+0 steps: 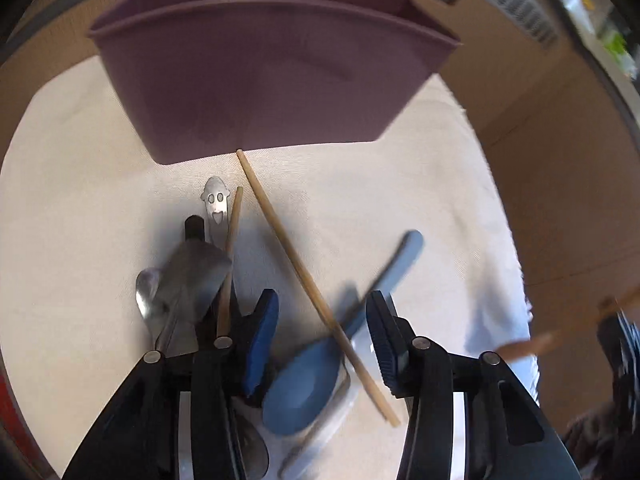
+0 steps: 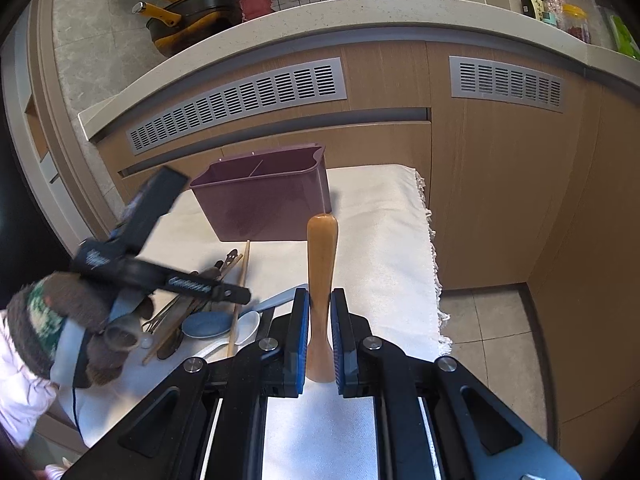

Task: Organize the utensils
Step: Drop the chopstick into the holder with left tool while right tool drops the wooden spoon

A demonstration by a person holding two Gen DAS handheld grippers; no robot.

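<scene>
A purple utensil holder with a divider stands on the white cloth; it also shows in the right wrist view. My left gripper is open, low over a pile of utensils: a blue spoon, a wooden chopstick, a second chopstick, a steel handle with a face cutout and a metal spoon. My right gripper is shut on a wooden handle, held above the cloth, right of the pile. The left gripper shows there too.
The white cloth covers a small table with a fringed right edge. Wooden cabinets with vent grilles stand behind. A tiled floor lies to the right. A white spoon lies in the pile.
</scene>
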